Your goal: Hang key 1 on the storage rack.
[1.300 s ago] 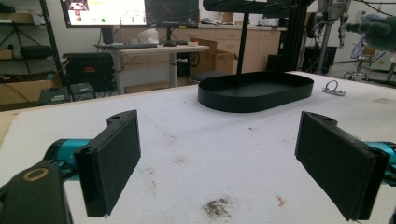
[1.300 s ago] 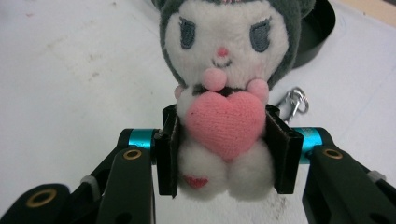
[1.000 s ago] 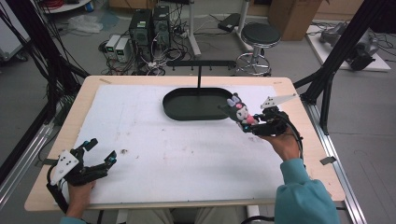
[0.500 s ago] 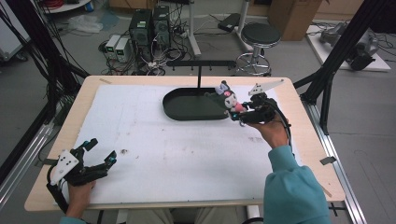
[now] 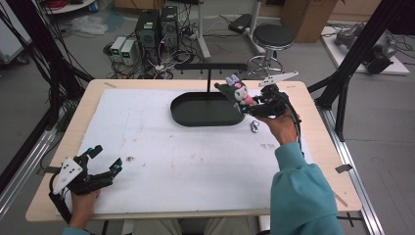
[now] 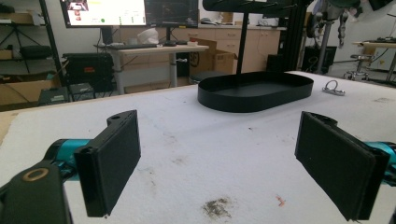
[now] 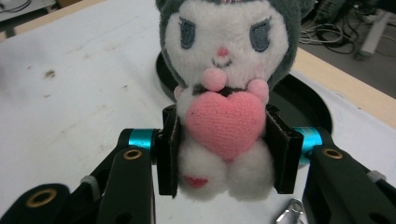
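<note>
At the far right of the tabletop (image 5: 147, 127), your right gripper (image 5: 248, 105) is clamped on a small plush toy (image 5: 237, 92), holding it in the air just over the right end of the black oval tray (image 5: 195, 115). In the right gripper view the two black pads (image 7: 168, 154) press into the plush toy's white body from either side, below a pink heart it carries on its chest; its grey-hooded head with a white face stands above the jaws, upright in that view. A metal clip (image 7: 288, 212) dangles at the bottom edge of that view, beside the toy's feet. From the high view, another small metal clip (image 5: 254, 128) lies on the white cover just off the tray's right end, below your hand.

A thin black stand (image 5: 209, 78) with a crossbar rises from the tray's far side, and the plush toy sits close to its right end, a little lower than the bar as seen from above.

Your left gripper (image 5: 105, 161) rests at the near left corner of the tabletop, well apart from the tray, its jaws spread wide with nothing between them. The left gripper view looks across the speckled white cover between those open pads (image 6: 112, 158) toward the tray (image 6: 254, 91) and the small clip (image 6: 332, 87) on the right.
</note>
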A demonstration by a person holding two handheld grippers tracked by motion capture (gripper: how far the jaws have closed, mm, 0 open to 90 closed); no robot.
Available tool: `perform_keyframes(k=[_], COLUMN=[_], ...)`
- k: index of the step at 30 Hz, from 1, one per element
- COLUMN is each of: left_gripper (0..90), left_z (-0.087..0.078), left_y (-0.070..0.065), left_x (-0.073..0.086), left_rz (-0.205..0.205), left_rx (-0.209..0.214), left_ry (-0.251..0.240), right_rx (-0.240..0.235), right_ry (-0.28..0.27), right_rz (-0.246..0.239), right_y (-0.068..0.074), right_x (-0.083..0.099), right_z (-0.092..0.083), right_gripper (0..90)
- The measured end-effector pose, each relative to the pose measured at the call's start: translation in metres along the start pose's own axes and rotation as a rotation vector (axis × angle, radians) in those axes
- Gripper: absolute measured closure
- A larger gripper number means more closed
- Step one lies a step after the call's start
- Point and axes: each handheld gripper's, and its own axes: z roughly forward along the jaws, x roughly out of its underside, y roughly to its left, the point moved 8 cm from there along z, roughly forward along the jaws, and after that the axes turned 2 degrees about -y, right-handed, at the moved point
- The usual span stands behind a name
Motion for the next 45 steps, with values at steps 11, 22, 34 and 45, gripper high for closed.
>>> perform_keyframes(k=[11,22,34,45], left_gripper=[14.6,14.6,14.6,14.6], left_z=[0.0,0.0,0.0,0.0], left_y=[0.0,0.0,0.0,0.0], left_x=[0.0,0.0,0.0,0.0], left_rz=[-0.001,-0.003,-0.001,0.002], left_rx=[0.0,0.0,-0.001,0.0], left_ry=[0.001,-0.002,-0.003,-0.001], right_rx=[0.051,0.086,0.107,0.123], right_ry=[-0.025,0.006,0.018,0.037], right_rz=[0.049,0.048,0.087,0.092], right_y=[-0.023,-0.037,-0.052,-0.063], right_x=[-0.007,-0.02,-0.02,-0.029], right_z=[-0.013,-0.011,-0.001,0.002], right_gripper=[54.7,54.7,54.7,54.7])
